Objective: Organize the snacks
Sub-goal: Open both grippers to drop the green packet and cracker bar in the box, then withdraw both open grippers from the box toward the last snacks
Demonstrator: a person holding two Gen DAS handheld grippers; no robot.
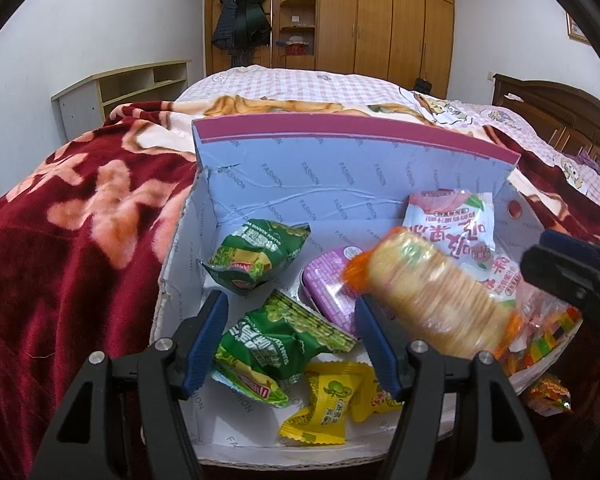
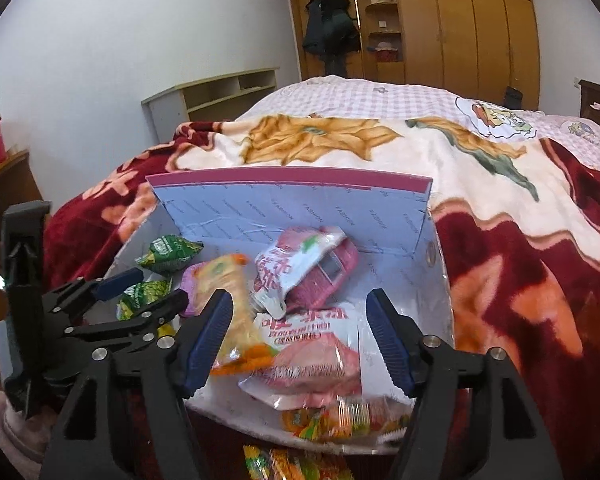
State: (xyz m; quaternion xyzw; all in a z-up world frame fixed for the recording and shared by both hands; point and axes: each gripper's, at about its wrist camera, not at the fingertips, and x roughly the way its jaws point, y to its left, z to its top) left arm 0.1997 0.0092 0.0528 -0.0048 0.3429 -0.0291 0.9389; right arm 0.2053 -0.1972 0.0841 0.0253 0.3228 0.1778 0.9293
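RISK: cracker sleeve (image 1: 432, 296) mid-drop, may roll from box (image 1: 300, 184) at 5 o'clock | right gripper (image 2: 300, 340) wide, empty | left gripper (image 1: 292, 344) half-open, empty

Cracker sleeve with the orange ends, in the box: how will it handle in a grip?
The cracker sleeve is a round stack in thin clear wrap, so it probably rolls if pushed sideways. The thin crackers likely crack under a hard squeeze. The glossy film looks slippery, and the sleeve lies on other packets in the box, so it may shift.
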